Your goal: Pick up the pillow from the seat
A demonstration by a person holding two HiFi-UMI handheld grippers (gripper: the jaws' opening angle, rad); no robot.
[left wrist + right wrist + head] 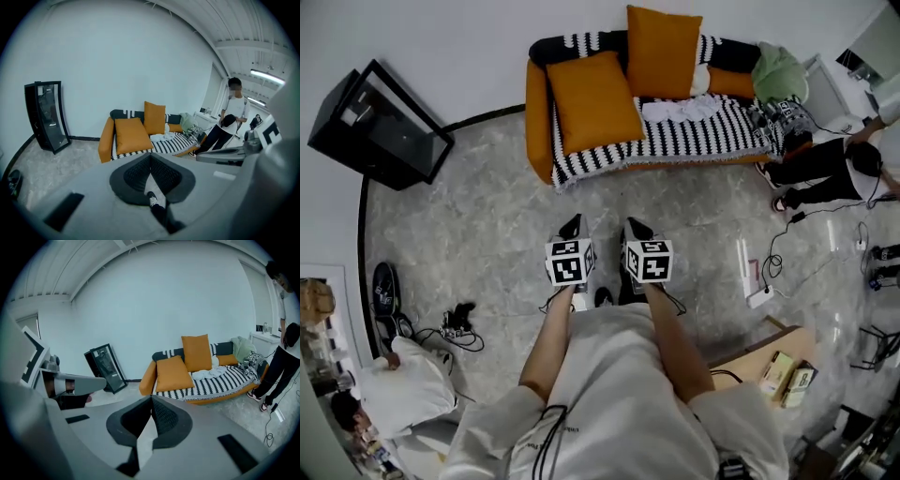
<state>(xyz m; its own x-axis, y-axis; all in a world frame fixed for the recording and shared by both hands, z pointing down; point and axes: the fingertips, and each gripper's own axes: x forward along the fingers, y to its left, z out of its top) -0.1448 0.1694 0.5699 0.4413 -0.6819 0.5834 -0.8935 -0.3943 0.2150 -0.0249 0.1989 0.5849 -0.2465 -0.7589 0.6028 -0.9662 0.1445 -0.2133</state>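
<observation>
Currently, left gripper (574, 228) and right gripper (635, 227) are fully closed, empty. Orange pillow (593, 101) rests on sofa (703, 141) seat beside armrest (538, 122); open floor (609, 192) separates grippers from seat edge.

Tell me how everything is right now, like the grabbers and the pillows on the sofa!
left gripper: shut, empty.
right gripper: shut, empty.
near orange pillow: lying on the sofa, untouched.
back orange pillow: standing against the sofa's back.
striped blanket: spread over the sofa.
white cloth: crumpled on the blanket.
</observation>
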